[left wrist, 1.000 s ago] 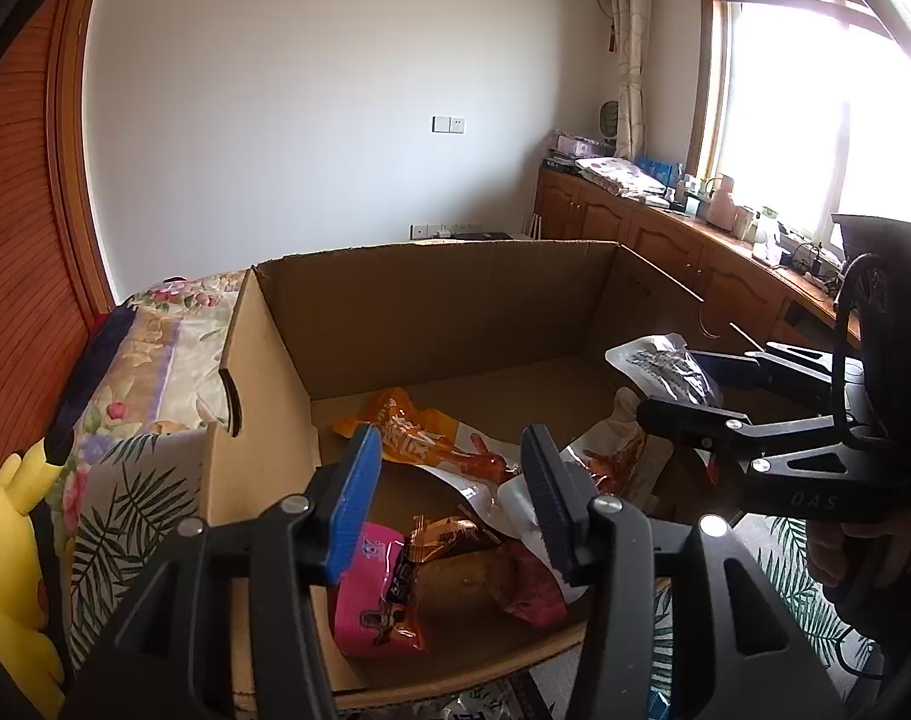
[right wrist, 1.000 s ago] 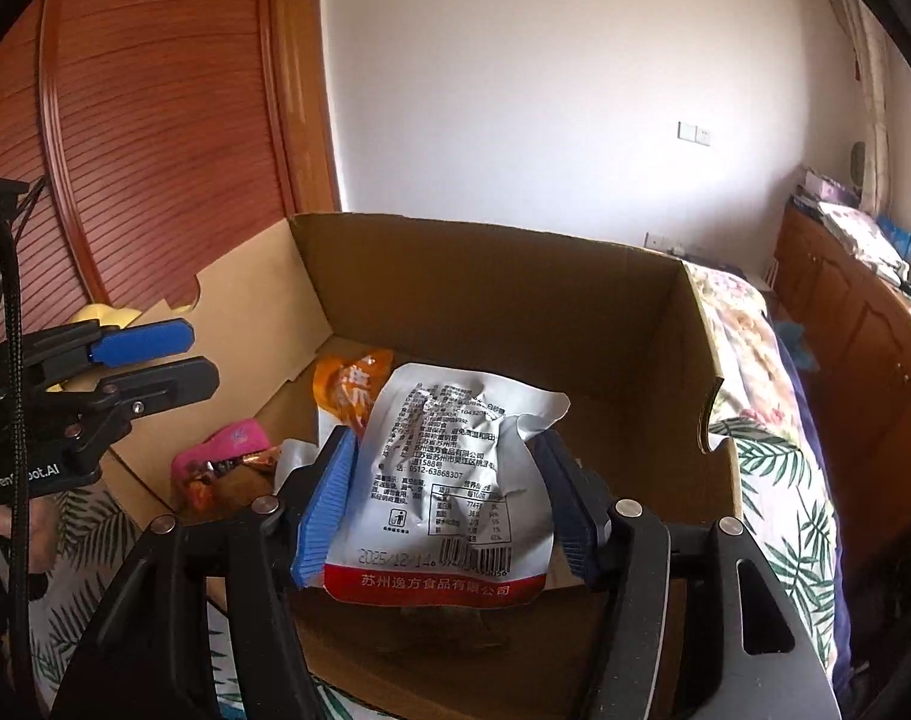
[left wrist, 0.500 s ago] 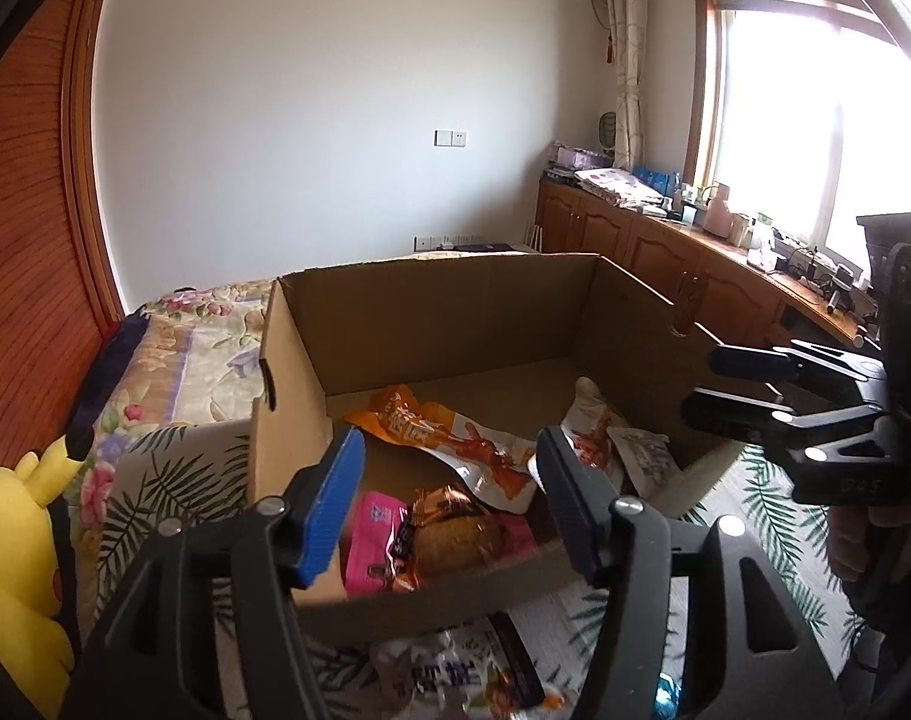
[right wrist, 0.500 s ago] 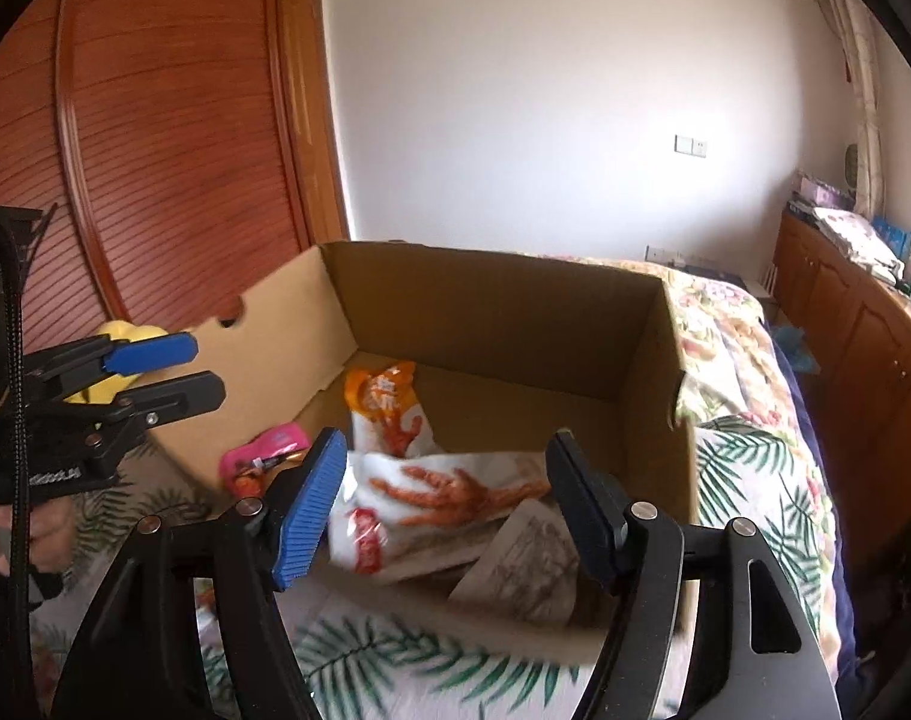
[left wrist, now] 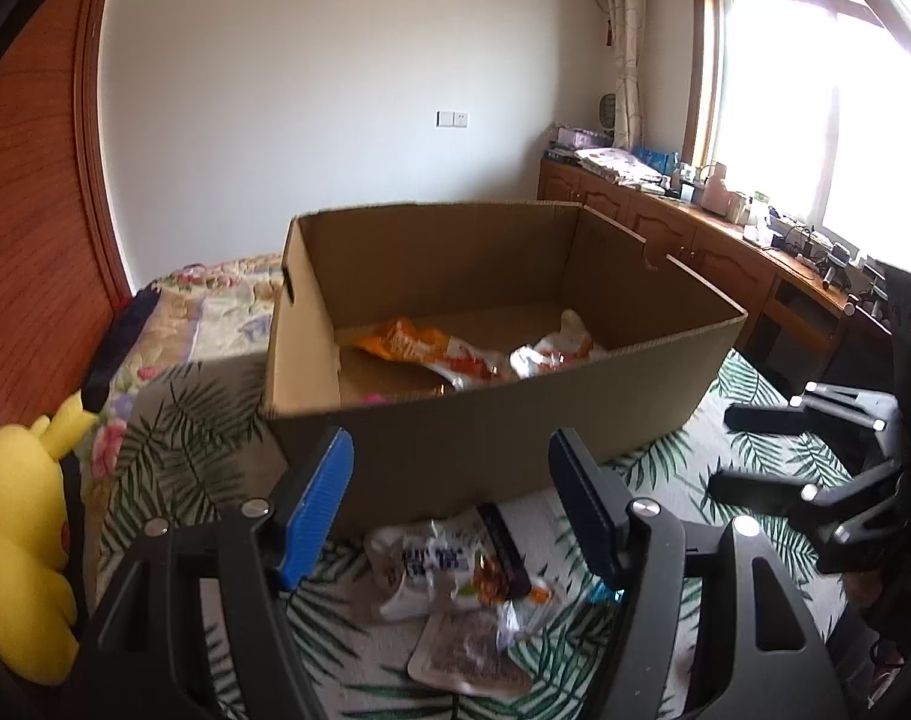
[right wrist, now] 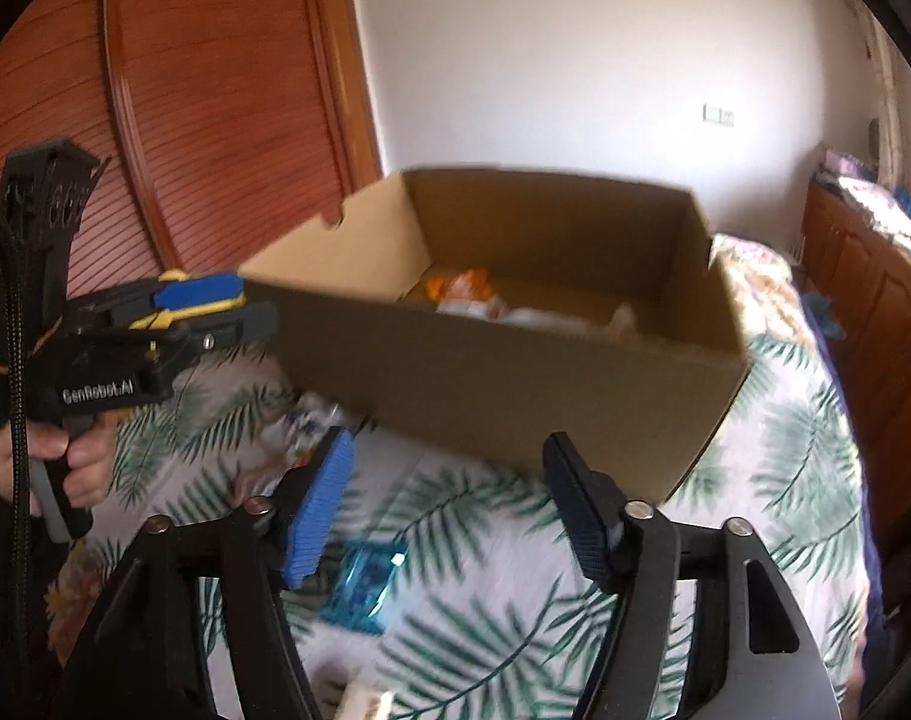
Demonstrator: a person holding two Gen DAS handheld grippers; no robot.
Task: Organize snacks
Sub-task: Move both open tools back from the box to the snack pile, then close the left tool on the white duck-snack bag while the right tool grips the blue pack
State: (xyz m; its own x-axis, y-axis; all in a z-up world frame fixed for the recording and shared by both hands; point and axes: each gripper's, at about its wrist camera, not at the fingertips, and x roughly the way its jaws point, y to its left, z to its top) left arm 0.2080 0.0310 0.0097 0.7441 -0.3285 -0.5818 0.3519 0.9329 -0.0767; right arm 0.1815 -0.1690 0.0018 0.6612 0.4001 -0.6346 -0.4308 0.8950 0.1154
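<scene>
Both grippers, left gripper (left wrist: pixel 449 504) and right gripper (right wrist: pixel 446 507), hang spread and unloaded near the brown cardboard box (left wrist: pixel 515 444), so I'd lower squarely over the crumpled white snack packet (left wrist: pixel 431 564) before pinching.

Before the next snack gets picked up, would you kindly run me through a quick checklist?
1. Left tongs open and empty: ok.
2. Right tongs open and empty: ok.
3. Loose snack packets lie on the bedspread below the left tongs: ok.
4. Blue packet below the right tongs, apart from the fingers: ok.
5. Cardboard box open on top, bare floor showing: ok.
6. Packet type under the pile: cannot tell.
</scene>
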